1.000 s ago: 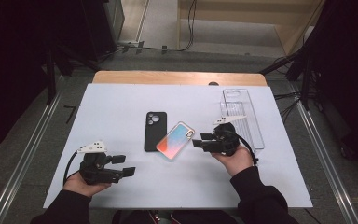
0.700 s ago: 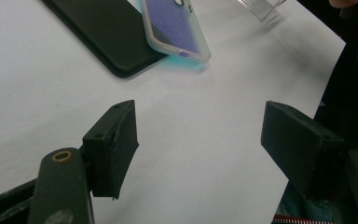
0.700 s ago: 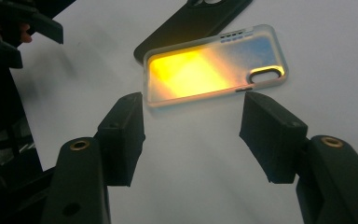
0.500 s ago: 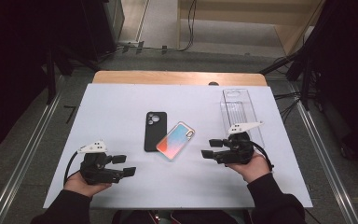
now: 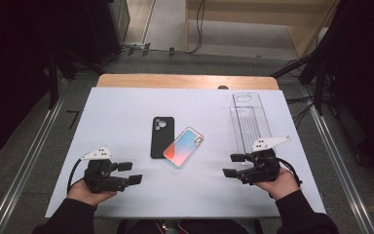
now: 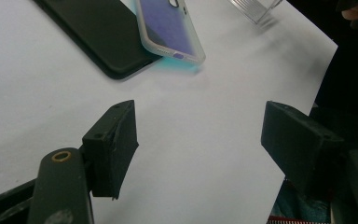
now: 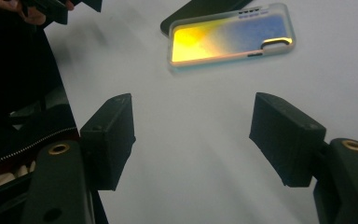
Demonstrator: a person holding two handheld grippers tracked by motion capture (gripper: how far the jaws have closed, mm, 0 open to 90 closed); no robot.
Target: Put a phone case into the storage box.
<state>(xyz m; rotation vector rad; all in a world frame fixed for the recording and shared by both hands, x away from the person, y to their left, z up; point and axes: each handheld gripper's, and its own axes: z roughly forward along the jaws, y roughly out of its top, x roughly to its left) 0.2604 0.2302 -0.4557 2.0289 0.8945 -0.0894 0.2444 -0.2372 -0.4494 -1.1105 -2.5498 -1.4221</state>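
Both arms wear dark sleeves. The left gripper (image 5: 129,172) and right gripper (image 5: 232,165) are black, each topped by a pale grey three-cornered plate and trailing a black cable. Brass-ringed holes mark the arms behind their blocky black jaws.

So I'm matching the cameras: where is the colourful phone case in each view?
High view: colourful phone case at table centre.
Left gripper view: top centre.
Right gripper view: top, right of centre.
Shared landmark: black phone case touching it.
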